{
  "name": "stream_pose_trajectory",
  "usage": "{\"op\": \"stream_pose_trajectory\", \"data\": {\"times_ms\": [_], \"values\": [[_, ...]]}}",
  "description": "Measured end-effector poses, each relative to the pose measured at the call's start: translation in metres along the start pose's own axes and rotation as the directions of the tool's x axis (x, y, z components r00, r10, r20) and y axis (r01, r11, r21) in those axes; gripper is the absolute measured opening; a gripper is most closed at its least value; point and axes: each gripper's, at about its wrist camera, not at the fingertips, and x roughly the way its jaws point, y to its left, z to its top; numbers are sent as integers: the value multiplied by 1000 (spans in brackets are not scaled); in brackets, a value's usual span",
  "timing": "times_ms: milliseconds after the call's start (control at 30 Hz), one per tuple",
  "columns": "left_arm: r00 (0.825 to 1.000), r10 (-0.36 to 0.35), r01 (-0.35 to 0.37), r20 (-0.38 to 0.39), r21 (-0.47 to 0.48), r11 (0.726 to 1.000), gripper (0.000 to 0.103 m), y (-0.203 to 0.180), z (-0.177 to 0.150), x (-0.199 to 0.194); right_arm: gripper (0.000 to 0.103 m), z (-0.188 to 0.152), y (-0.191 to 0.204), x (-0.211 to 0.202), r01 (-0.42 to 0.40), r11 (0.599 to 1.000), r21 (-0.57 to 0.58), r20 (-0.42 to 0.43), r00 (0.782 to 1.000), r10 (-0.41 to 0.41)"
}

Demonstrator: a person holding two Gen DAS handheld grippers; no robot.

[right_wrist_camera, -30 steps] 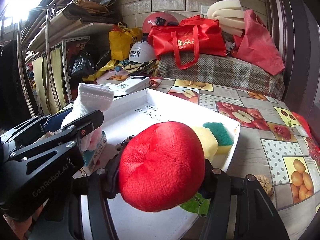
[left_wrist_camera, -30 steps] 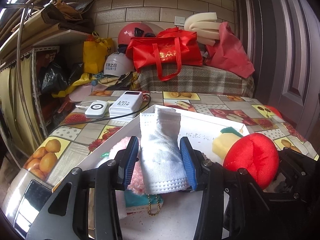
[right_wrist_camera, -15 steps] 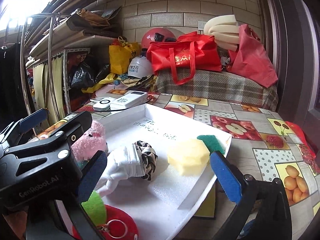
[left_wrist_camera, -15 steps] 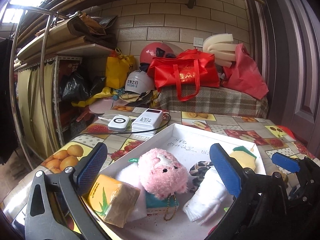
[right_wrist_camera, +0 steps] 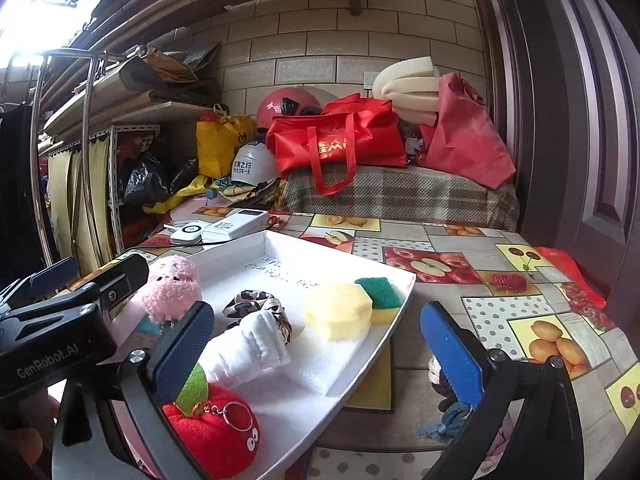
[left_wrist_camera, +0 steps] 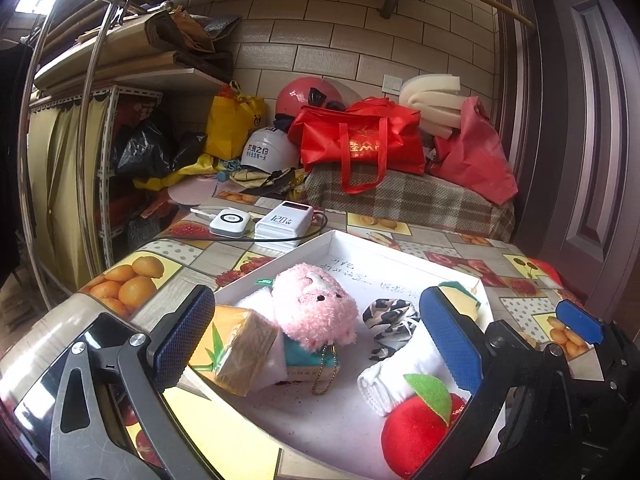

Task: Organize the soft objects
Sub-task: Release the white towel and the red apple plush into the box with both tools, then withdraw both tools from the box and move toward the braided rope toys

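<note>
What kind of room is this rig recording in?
Probably a home storage or utility room: a cluttered metal shelf rack, helmets and shopping bags piled against a bare tiled wall, and a fruit-print oilcloth table.

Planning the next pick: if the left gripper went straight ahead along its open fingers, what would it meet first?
Probably the pink plush pig in the white tray; the left gripper is open and empty. Depth is uncertain.

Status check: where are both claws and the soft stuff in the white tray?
Both claws, left claw and right claw, open, empty. Red plush apple, white cloth roll, pink plush lying in white tray. Nothing blocking.
</note>
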Motion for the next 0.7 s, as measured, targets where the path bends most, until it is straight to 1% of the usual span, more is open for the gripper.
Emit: {"op": "stream_pose_trajectory", "data": {"times_ms": [100,233,300,367,400,467,567,633,700], "values": [[1000,-25,25,-8,-9,1000,103,-2,-1,-2,103,-2,-4,-6,-7,1000,12,4,1000,7],[997,-47,43,-57,-56,997,103,3,-2,0,103,-3,-3,-8,-13,1000,4,9,1000,13],[997,-33,27,-67,-76,997,103,7,-3,-1,103,-4,-1,-14,-28,1000,-8,19,999,28],[997,14,-19,-80,-64,998,103,7,-4,-1,103,-7,-3,-26,-56,998,-5,49,997,57],[996,20,-25,-83,-58,998,103,6,-4,0,103,-9,-6,-32,-69,998,5,60,996,68],[997,13,-17,-82,-45,999,103,4,-4,-1,103,-12,-11,-38,-80,997,20,42,996,79],[998,10,-10,-58,-2,1000,103,-5,-5,-5,103,-15,-21,-45,-54,998,37,39,998,52],[999,18,-16,-41,41,999,103,-13,-6,-9,103,-16,-30,-49,-16,999,32,37,999,15],[1000,7,-4,-31,88,996,103,-22,-7,-11,103,-17,-42,-54,29,999,34,40,999,-30]]}}
